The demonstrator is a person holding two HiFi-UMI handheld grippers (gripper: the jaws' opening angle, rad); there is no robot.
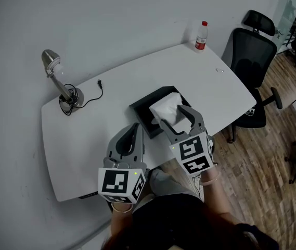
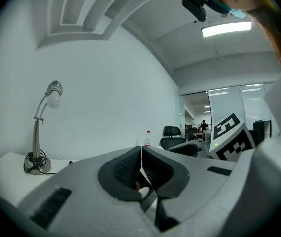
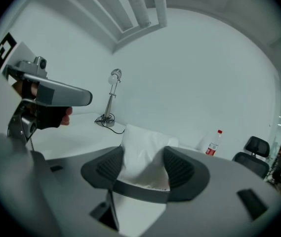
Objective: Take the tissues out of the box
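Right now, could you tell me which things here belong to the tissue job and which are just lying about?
Part of the job: tissues, black box, right hand-held gripper closed on the tissues.
Just lying about: desk lamp, water bottle, office chair.

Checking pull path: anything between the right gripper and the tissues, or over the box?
Nothing visible. The tissues stand between the right gripper's jaws, pads on them; nothing else hangs over the black box.
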